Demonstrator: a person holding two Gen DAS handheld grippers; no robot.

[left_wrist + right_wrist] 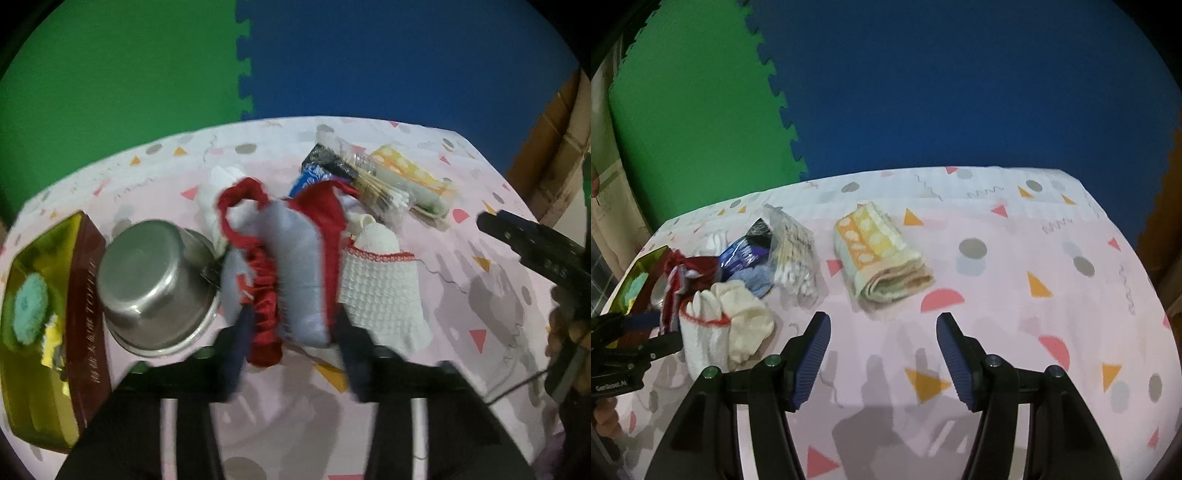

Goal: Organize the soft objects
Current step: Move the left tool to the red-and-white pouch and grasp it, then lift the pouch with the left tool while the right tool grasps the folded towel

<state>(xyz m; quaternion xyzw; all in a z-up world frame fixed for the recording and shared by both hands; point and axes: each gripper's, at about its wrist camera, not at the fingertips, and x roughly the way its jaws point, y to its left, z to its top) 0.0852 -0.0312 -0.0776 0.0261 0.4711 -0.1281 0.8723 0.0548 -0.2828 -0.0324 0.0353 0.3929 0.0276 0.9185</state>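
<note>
Left gripper (291, 325) (apparently) around pouch (295, 273)

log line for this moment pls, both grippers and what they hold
left gripper: jaws closed on red-and-grey elastic-trimmed cloth item | right gripper: jaws open, empty, over pink patterned tablecloth | folded yellow-orange towel: untouched

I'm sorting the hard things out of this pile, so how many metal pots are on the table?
1. The pot lies tipped on its side between the open tin and the red-and-grey cloth. The pile may hide others.
</note>
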